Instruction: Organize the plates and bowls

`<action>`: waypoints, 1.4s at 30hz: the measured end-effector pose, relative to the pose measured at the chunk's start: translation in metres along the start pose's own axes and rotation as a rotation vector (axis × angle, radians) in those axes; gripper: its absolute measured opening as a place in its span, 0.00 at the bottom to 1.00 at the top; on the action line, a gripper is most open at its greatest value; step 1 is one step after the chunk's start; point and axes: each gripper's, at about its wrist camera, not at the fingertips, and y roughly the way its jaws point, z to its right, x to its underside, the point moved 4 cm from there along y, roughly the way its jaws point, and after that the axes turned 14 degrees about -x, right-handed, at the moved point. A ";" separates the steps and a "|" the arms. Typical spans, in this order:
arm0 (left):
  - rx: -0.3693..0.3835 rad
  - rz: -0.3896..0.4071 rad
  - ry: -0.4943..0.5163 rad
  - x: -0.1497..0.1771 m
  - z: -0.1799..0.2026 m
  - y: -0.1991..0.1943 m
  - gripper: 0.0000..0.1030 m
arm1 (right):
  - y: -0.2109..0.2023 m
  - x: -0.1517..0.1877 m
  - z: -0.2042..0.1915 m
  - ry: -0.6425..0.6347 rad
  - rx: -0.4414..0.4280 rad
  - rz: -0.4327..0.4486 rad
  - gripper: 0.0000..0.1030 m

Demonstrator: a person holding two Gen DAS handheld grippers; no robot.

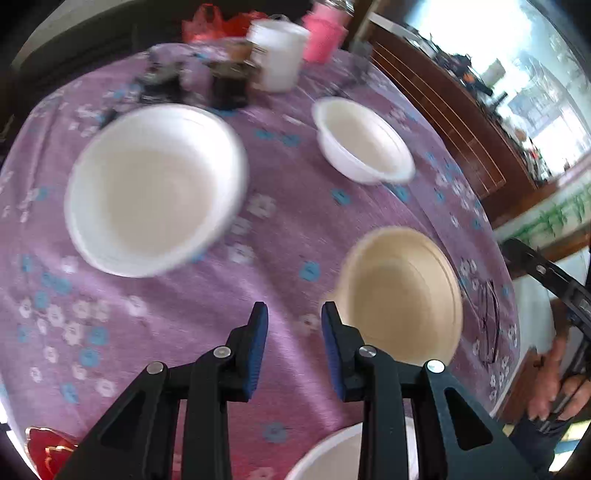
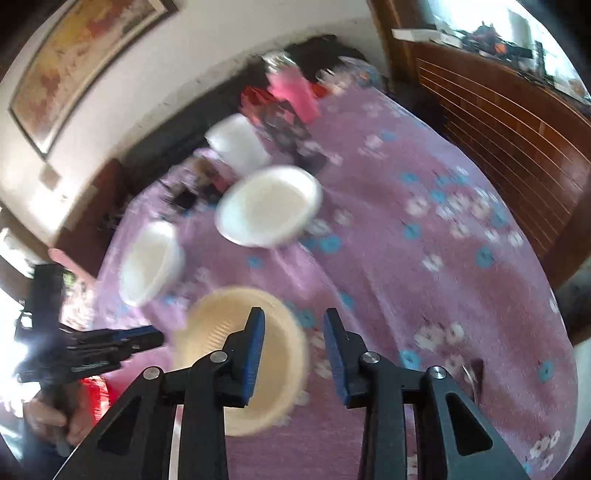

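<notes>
A table with a purple flowered cloth (image 1: 288, 229) holds several bowls. In the left wrist view a large white bowl (image 1: 155, 188) sits at the left, a small white bowl (image 1: 364, 138) at the back right, a cream bowl (image 1: 402, 295) at the right, and a white rim (image 1: 332, 458) at the bottom edge. My left gripper (image 1: 294, 321) is open and empty above the cloth, beside the cream bowl. In the right wrist view my right gripper (image 2: 294, 326) is open and empty over the cream bowl (image 2: 240, 362). Two white bowls (image 2: 267, 205) (image 2: 151, 264) lie beyond. The left gripper (image 2: 110, 343) shows at the left.
Jars, a white tub (image 1: 277, 53) and a pink cup (image 1: 323, 35) crowd the table's far end. A wooden cabinet (image 1: 443, 110) stands to the right. A red object (image 1: 48, 446) lies at the near left edge. Spectacles (image 1: 489, 321) lie near the table's right edge.
</notes>
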 end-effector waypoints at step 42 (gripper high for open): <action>-0.097 0.059 -0.228 -0.056 -0.128 0.004 0.17 | 0.178 -0.045 -0.097 0.007 -0.179 -0.210 0.09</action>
